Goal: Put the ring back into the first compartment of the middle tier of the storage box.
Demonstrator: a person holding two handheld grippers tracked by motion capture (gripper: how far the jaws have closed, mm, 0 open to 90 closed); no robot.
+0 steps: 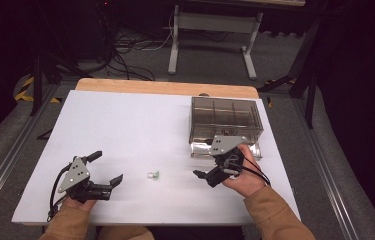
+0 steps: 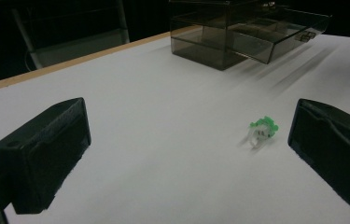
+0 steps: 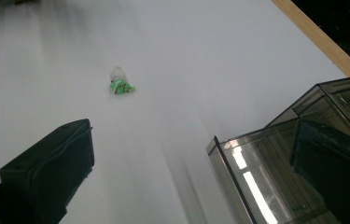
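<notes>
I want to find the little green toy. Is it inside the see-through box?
No, the small green and clear plastic piece lies on the white table, apart from the smoky transparent box.

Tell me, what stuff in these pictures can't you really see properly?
- The little green and clear thing on the table: too small in the high view, blurry in both gripper views, so I cannot say what it is.
- The smoky plastic box: its tinted walls hide what, if anything, is inside. The right gripper and the hand cover its front in the high view.
- The left gripper: the left gripper view's edge cuts off its jaws.
</notes>
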